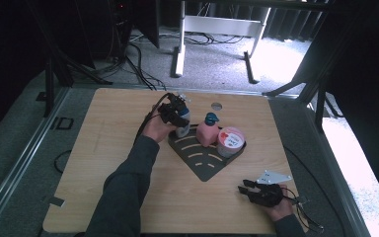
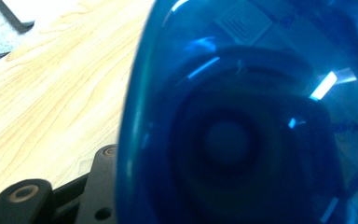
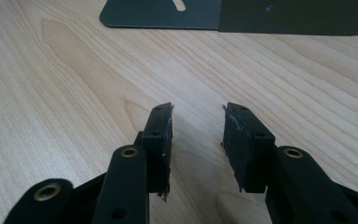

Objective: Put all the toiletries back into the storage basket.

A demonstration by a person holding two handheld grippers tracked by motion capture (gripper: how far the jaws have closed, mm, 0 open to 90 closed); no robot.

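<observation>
Bottle (image 1: 182,129) in left hand-held gripper (image 1: 175,114).

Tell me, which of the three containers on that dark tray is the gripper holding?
The bottle with the blue cap at the tray's left corner, in the left gripper. The pink bottle and the round tub stand untouched.

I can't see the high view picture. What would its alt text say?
A person's left gripper holds a bottle at a dark corner tray with a pink bottle and tub; the right gripper rests open on the wooden table.
</observation>
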